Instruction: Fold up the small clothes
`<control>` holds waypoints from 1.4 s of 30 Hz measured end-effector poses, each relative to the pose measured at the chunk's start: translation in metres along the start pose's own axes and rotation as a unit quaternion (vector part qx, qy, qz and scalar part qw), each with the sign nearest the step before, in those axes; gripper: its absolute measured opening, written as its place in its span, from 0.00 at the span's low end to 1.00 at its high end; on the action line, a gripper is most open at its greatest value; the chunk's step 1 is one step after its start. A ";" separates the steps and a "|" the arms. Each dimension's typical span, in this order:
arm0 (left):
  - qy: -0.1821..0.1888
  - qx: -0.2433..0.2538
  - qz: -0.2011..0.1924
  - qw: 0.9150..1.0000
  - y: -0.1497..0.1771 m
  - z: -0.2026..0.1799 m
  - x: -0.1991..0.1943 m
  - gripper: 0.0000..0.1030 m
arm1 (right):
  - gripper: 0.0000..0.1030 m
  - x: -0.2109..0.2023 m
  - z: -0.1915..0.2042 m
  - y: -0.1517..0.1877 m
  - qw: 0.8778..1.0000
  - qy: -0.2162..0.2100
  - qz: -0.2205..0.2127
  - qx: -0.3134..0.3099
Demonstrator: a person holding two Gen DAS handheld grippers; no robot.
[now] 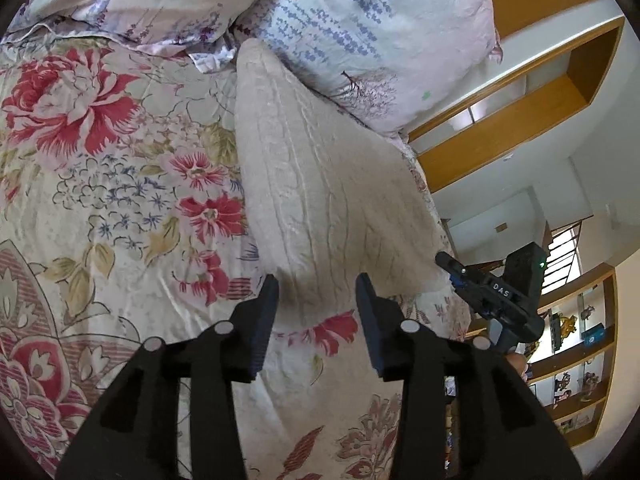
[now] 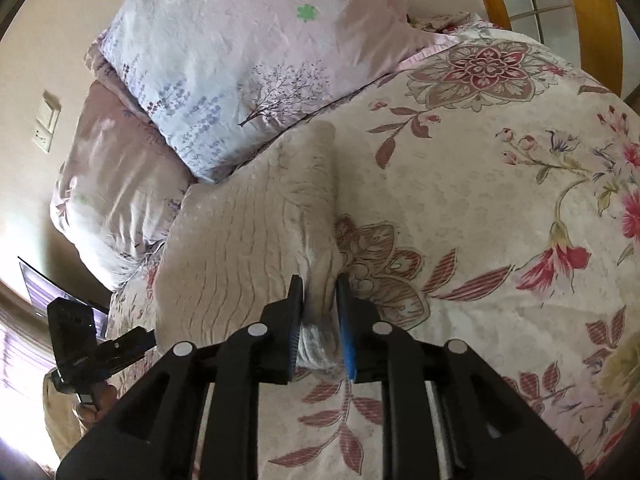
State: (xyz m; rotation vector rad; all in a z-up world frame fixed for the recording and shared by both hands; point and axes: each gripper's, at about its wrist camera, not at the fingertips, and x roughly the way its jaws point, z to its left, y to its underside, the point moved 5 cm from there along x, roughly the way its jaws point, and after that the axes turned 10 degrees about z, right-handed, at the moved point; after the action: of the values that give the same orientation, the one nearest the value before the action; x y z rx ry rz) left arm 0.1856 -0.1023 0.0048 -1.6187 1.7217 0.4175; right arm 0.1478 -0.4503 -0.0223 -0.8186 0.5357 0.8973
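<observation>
- Two pillows point(image 2: 224, 80) lie at the bed's point(image 2: 500, 200) head.
- Cream garment point(image 1: 320, 184) lies on the bed, touching one pillow.
- Left gripper point(image 1: 317, 292), spread, hovers at the garment's near edge.
- Right gripper point(image 2: 320, 296) pinches the garment's edge.

A floral bedspread point(image 1: 100, 208) with big red blooms covers the bed, and two pale pillows point(image 1: 360, 32) printed with lilac sprigs and a little tree lean at its head. Wooden shelving point(image 1: 520, 120) climbs the wall beyond, its lower shelves point(image 1: 576, 360) holding what look like figurines. A wall switch plate point(image 2: 46, 122) sits beside the pillows.
</observation>
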 end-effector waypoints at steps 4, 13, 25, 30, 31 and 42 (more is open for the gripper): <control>-0.024 0.005 0.012 1.000 -0.001 -0.002 0.013 0.31 | 0.11 0.011 -0.002 0.003 0.999 0.043 0.001 -0.010; -0.025 -0.017 0.020 0.999 -0.003 0.008 0.010 0.36 | 0.12 0.025 -0.014 -0.002 0.998 0.065 0.022 0.006; -0.045 -0.021 -0.008 0.999 -0.046 0.010 -0.014 0.75 | 0.71 0.004 -0.001 -0.043 0.998 0.029 0.023 0.042; -0.050 -0.022 -0.003 0.998 -0.064 0.009 -0.004 0.75 | 0.79 0.022 0.001 -0.062 0.996 -0.002 0.054 0.078; -0.048 -0.025 -0.001 0.999 -0.068 0.010 0.000 0.75 | 0.79 0.029 -0.001 -0.066 0.994 -0.006 0.064 0.089; -0.009 -0.060 0.011 0.998 -0.097 0.023 0.023 0.75 | 0.79 0.061 -0.011 -0.083 0.989 -0.029 0.086 0.113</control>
State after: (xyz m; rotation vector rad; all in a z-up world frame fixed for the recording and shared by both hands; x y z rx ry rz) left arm 0.2857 -0.1187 -0.0033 -1.6769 1.7301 0.5547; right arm 0.2496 -0.4610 -0.0387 -0.5444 0.6511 0.9954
